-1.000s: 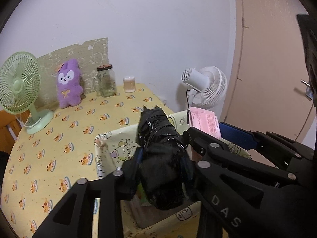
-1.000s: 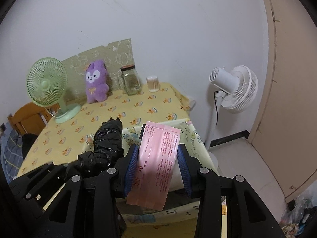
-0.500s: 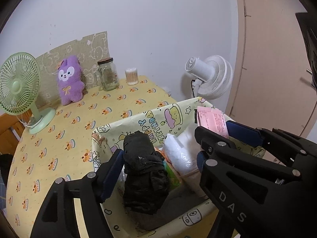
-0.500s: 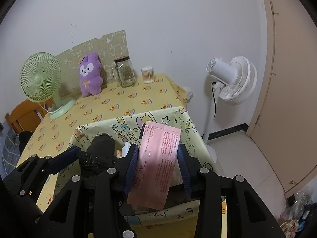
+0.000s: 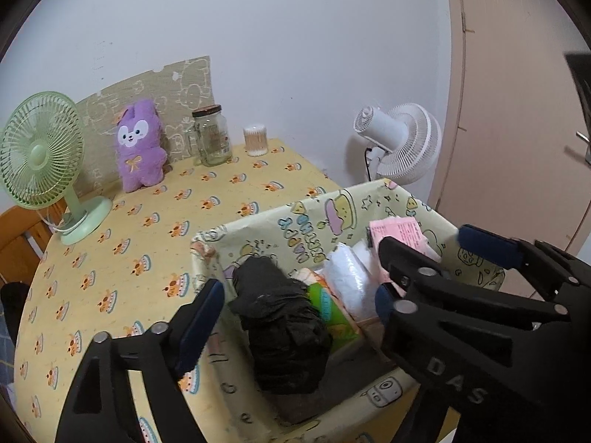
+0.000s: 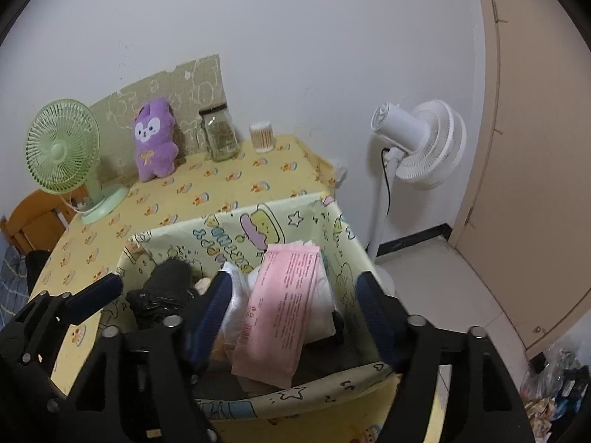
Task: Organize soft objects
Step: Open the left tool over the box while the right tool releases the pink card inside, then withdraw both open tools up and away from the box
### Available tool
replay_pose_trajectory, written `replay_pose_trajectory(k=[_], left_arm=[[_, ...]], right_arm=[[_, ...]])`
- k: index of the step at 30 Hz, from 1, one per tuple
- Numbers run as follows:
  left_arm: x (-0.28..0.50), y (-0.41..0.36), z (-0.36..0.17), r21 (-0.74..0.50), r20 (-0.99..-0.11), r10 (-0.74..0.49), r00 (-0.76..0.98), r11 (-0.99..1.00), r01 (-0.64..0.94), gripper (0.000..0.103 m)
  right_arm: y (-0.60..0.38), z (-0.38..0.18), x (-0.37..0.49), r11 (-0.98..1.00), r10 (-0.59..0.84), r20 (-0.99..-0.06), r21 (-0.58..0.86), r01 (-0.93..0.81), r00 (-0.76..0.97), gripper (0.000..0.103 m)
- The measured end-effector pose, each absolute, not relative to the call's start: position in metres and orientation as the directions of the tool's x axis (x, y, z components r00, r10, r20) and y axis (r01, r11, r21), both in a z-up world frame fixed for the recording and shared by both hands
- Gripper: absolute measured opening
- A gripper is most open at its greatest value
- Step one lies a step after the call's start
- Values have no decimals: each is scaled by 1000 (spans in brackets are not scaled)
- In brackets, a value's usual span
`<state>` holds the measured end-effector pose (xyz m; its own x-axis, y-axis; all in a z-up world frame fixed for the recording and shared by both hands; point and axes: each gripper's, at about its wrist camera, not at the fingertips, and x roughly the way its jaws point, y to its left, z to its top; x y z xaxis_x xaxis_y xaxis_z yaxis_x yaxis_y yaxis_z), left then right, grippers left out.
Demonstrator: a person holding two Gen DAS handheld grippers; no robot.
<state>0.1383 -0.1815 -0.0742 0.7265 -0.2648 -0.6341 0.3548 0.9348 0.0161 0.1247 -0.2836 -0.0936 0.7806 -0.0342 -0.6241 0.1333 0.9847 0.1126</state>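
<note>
A yellow cartoon-print fabric bin (image 5: pixel 295 221) (image 6: pixel 236 229) stands on the table's near right corner. A black plastic bundle (image 5: pixel 280 325) (image 6: pixel 166 288) lies inside it at the left. A pink packet (image 6: pixel 280 310) (image 5: pixel 399 229) lies inside at the right, on white packs (image 5: pixel 347 280). My left gripper (image 5: pixel 295 317) is open above the bundle, apart from it. My right gripper (image 6: pixel 291 310) is open, its jaws standing either side of the pink packet and apart from it. A purple plush rabbit (image 5: pixel 138 147) (image 6: pixel 153 144) leans on the back wall.
A green desk fan (image 5: pixel 40 155) stands at the table's left. A glass jar (image 5: pixel 212 134) and a cotton-swab tub (image 5: pixel 255 140) stand at the back. A white floor fan (image 6: pixel 417 144) stands right of the table, before a beige door (image 6: pixel 535 147).
My left gripper opened and let the black bundle drop into the bin. My right gripper lowered the pink packet into the bin and opened off it.
</note>
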Motion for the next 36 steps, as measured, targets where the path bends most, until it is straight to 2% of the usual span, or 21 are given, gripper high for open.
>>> replay_pose_trajectory(k=[8,19,36], left_arm=[[130,-156,-68,4,-620,-241,746,950,311,98],[109,-126,-58,-7,-589,-219,778,964,266,103],[72,-74,-28,-15,-507,-156,848,985,172,103]], right_arm=[[-270,-83,115,988,-28,-602,106,115,798,89],[-245,-70,93,990,-12,-571,109,91,821,97],[-209,-37,60,992,33,-490,125,32,871,100]])
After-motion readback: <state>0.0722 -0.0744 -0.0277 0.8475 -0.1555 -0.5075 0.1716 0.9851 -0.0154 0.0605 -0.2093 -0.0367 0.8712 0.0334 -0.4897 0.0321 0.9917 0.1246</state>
